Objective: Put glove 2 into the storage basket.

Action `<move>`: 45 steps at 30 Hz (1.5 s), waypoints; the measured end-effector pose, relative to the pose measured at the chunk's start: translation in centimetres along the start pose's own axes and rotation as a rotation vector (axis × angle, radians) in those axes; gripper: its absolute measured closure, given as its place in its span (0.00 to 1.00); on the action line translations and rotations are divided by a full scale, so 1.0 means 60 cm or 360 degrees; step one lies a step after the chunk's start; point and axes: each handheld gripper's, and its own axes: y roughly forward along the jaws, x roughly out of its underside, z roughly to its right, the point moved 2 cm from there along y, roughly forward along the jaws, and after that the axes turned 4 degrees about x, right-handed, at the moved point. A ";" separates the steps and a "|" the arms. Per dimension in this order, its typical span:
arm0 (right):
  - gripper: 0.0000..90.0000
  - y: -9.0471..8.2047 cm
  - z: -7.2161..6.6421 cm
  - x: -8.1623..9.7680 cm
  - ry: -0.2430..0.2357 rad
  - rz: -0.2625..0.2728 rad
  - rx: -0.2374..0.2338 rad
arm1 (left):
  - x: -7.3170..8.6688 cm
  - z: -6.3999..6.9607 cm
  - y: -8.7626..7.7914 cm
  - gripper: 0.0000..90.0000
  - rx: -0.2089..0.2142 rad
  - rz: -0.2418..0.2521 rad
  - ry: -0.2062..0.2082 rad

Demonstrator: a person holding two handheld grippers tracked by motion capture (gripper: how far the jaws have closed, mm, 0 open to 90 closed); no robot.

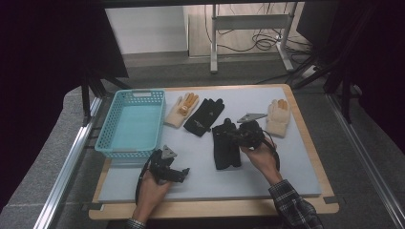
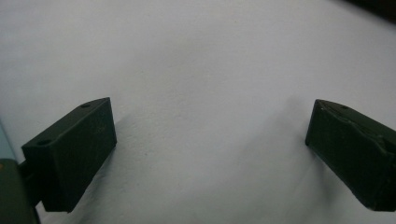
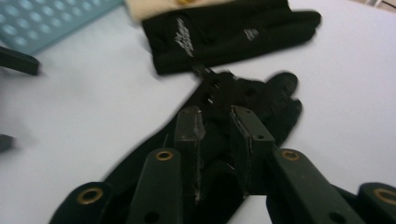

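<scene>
A black glove (image 1: 225, 149) lies flat on the grey mat (image 1: 200, 176), fingers pointing away from me. My right gripper (image 1: 230, 130) hangs over its finger end. In the right gripper view the right gripper (image 3: 215, 114) shows a narrow gap between its jaws, with the black glove (image 3: 275, 98) lying just below them. I see no pad pressing on the cloth. My left gripper (image 1: 183, 172) rests low near the front of the mat. Its jaws stand wide apart in the left gripper view, where the left gripper (image 2: 210, 140) has nothing but bare mat (image 2: 205, 70) between them.
A light blue basket (image 1: 108, 125) stands at the left with nothing in it. Behind the held area lie a cream glove with orange fingertips (image 1: 181, 110), a second black glove (image 1: 205, 116) and another cream glove (image 1: 278, 118) at the right. Wooden table edge (image 1: 215, 209) runs along the front.
</scene>
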 end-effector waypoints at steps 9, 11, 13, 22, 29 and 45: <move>0.47 0.062 0.008 0.028 -0.0064 -0.0107 0.0030 | 0.000 0.000 0.000 0.03 0.0000 0.0000 0.0000; 0.45 0.079 0.006 0.033 -0.0082 -0.0148 0.0034 | 0.000 0.000 0.000 0.03 -0.0001 0.0001 -0.0001; 0.57 0.088 0.006 0.037 -0.0052 -0.0131 0.0006 | 0.000 0.000 0.000 0.03 -0.0001 0.0001 -0.0001; 0.92 0.077 -0.009 0.031 -0.0022 -0.0135 -0.0037 | 0.000 0.000 0.000 0.03 -0.0001 0.0000 0.0000; 0.92 0.007 -0.039 0.012 0.0137 0.0015 -0.0131 | 0.000 0.000 0.000 0.02 -0.0001 0.0002 -0.0003; 0.70 0.007 -0.082 0.031 0.0191 0.0054 -0.0101 | 0.000 0.000 0.000 0.03 -0.0001 0.0000 0.0003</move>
